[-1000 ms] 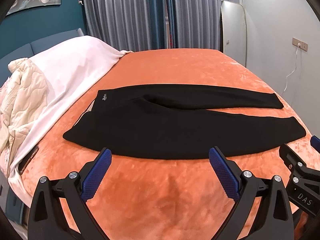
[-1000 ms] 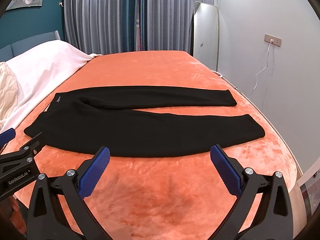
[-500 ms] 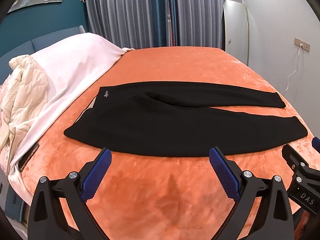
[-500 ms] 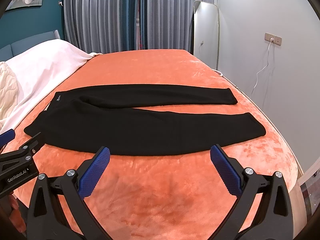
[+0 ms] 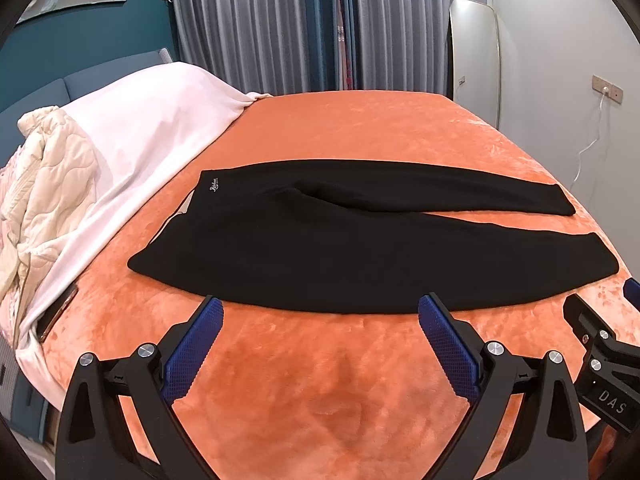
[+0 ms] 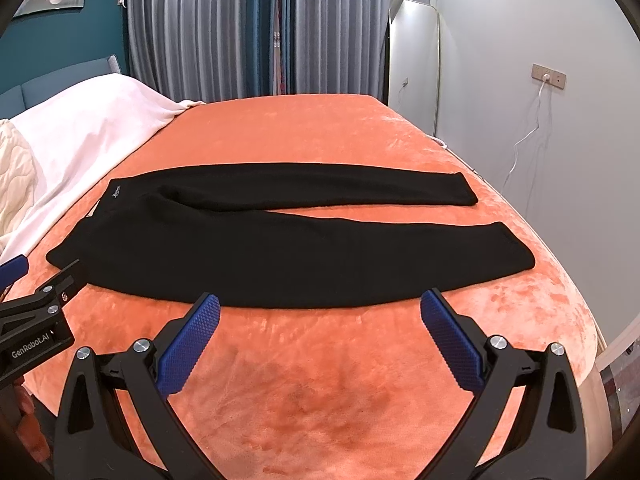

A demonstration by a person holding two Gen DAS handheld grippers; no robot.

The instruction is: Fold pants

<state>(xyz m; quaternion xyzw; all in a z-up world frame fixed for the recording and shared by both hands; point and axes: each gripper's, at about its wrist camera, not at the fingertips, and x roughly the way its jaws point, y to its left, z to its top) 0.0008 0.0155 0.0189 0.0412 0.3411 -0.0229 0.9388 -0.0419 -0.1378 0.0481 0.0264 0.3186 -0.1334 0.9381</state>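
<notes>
Bed (image 5: 360,128) under orange plush cover; black pants (image 5: 360,248) flat, legs spread; white blanket (image 5: 152,128), cream quilt (image 5: 44,176) at head.

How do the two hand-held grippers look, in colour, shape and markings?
Both look alike. The left hand-held gripper and the right hand-held gripper have black angular plastic frames with silver screws, and two fingers faced with blue, dotted rubber pads. White lettering shows on their bodies: "GenRobot.AI" on the left one, "DAS" on the right. No cables show.
</notes>
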